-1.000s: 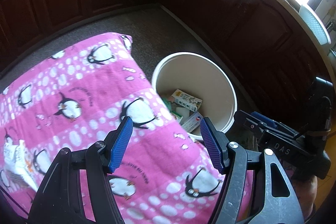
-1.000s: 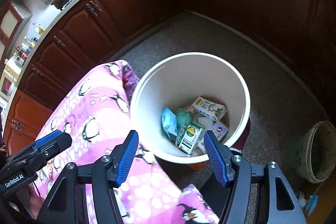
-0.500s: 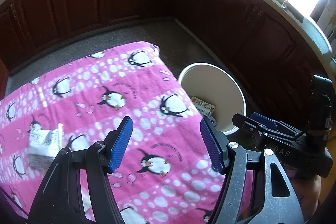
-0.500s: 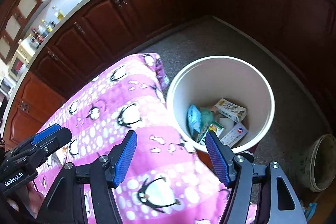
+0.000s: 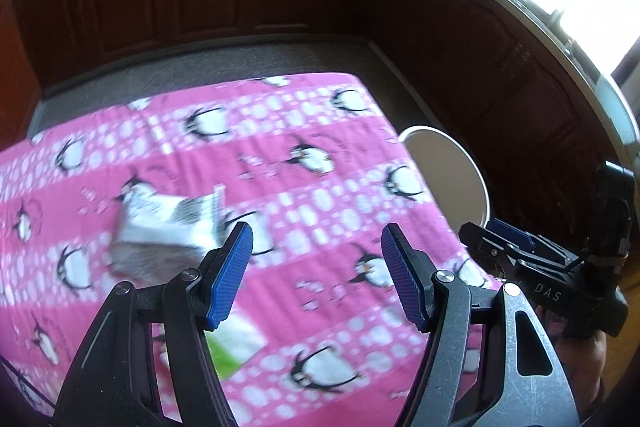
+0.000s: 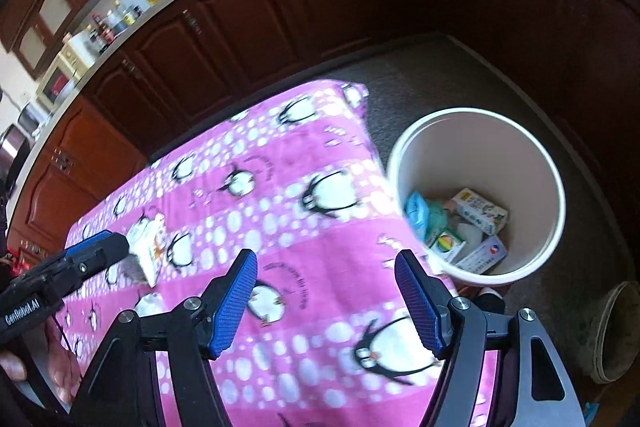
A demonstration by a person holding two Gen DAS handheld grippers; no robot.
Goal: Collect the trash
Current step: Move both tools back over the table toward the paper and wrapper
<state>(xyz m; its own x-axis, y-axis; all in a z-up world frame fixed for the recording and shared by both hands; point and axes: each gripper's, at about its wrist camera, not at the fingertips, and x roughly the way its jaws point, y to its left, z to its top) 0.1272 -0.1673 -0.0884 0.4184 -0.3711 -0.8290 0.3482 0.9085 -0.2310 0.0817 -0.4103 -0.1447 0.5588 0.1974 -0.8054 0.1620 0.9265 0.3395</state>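
A white crumpled wrapper (image 5: pixel 160 227) lies on the pink penguin cloth of the table (image 5: pixel 304 195), just ahead and left of my open, empty left gripper (image 5: pixel 316 267). A white and green scrap (image 5: pixel 232 347) lies under that gripper. The wrapper also shows in the right wrist view (image 6: pixel 146 247), next to the left gripper's fingertip (image 6: pixel 100 251). My right gripper (image 6: pixel 326 295) is open and empty above the cloth. The white bin (image 6: pixel 476 131) stands on the floor at the table's right end and holds several cartons and packets. Its rim shows in the left wrist view (image 5: pixel 472 163).
Dark wooden cabinets (image 6: pixel 304 7) run round the room under a worktop with pots and bottles. The floor (image 6: pixel 420 67) is grey carpet. A dirty round bowl (image 6: pixel 616 331) sits on the floor right of the bin. The right gripper shows in the left wrist view (image 5: pixel 552 279).
Both grippers have swung left, away from the bin and over the table. The white wrapper has come from the far left edge to just ahead of the left gripper. Both stayed open.
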